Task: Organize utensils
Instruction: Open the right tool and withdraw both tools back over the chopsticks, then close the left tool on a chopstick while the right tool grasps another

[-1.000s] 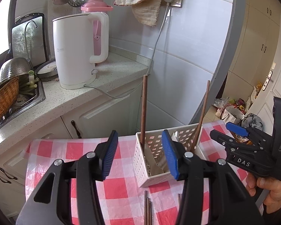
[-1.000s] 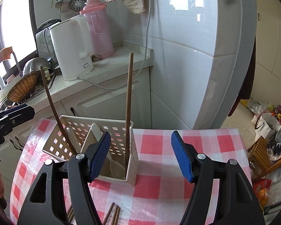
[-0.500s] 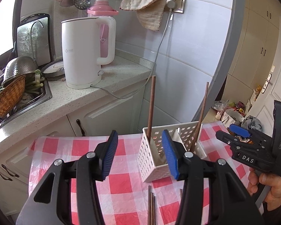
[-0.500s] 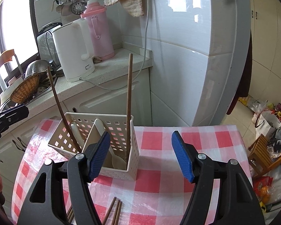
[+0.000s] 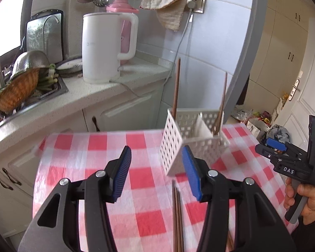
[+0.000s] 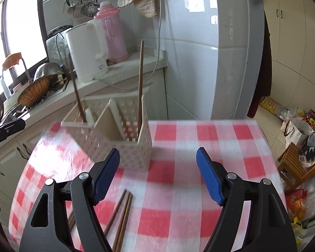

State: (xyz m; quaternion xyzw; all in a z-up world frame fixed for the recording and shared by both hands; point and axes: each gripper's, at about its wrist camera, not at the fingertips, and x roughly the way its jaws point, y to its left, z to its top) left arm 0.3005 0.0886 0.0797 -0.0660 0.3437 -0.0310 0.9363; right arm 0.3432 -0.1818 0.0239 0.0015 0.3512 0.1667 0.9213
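From the left wrist view, the left gripper (image 5: 156, 171) hovers above the checked tablecloth (image 5: 90, 147) with its blue pads spread wide and nothing between them. The white holder (image 5: 191, 145) stands just ahead, its near corner partly behind the right-hand pad; two chopsticks stand in it, a darker one (image 5: 176, 88) in the left compartment and another (image 5: 222, 100) leaning in the right one, likely kept apart by the divider. More chopsticks (image 5: 177, 216) lie flat on the cloth below the gripper, probably the next to be collected. The right gripper (image 5: 283, 157) is off to the right, held in a hand (image 5: 308, 197).

From the right wrist view, the right gripper (image 6: 157, 175) is also wide open and empty, poised over the cloth (image 6: 199, 142). The holder (image 6: 115, 138) sits ahead and to the left, somewhat blurred, with one chopstick (image 6: 140, 84) upright in its near corner. Loose chopsticks (image 6: 120, 218) lie beside the left finger, seemingly within easy reach for a pick.
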